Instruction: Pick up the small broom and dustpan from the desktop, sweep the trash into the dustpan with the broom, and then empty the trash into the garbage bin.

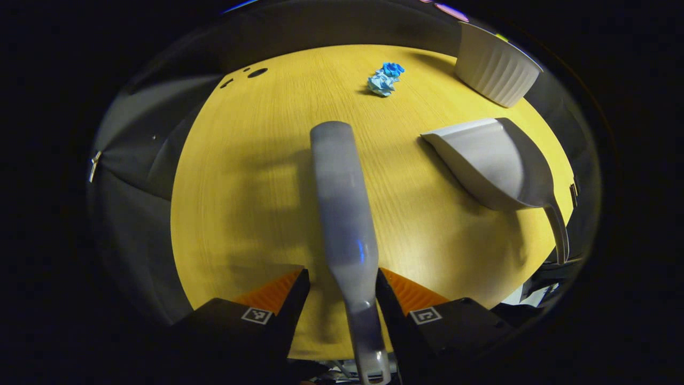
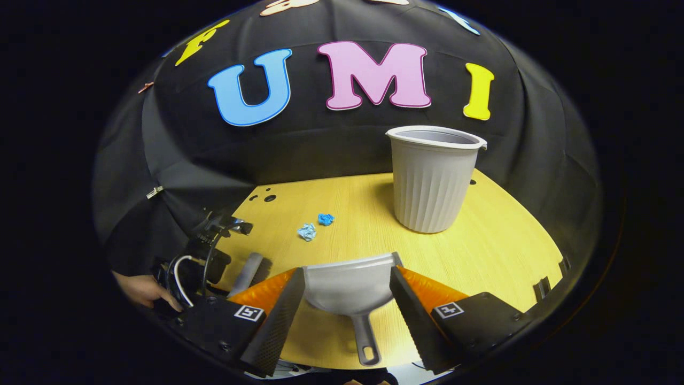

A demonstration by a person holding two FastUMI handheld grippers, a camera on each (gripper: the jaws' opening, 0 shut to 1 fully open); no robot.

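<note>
**Both grippers at their tools, neither grasp made**

While the fingers of the left gripper (image 1: 342, 286) stand apart on either side of the broom (image 1: 342, 203), with a gap visible on the left side, the handle does not look clamped; on the right side contact cannot be told. The broom lies flat on the tabletop (image 1: 240, 176), handle toward the near edge, its hanging loop past the fingers, bristle end pointing toward the far edge.

The right gripper (image 2: 347, 297) is likewise spread wide, its fingers flanking the dustpan (image 2: 347, 283) without touching it. The pan's mouth faces the far edge and its handle runs back to the near edge, between the fingers.

Farther out, two crumpled blue paper scraps (image 2: 315, 225) lie near the far edge, touching or nearly so. The garbage bin (image 2: 433, 179) stands upright toward the far right corner, well apart from the scraps.

Judgement: step in hand is the pickup of both tools. Left should close square on the broom's neck, not the loop, so the bristle end does not swing. Right sits over the pan body; it likely needs to draw back or drop onto the handle, since the scoop seems too broad to pinch firmly. Lift both level before moving toward the scraps.
</note>
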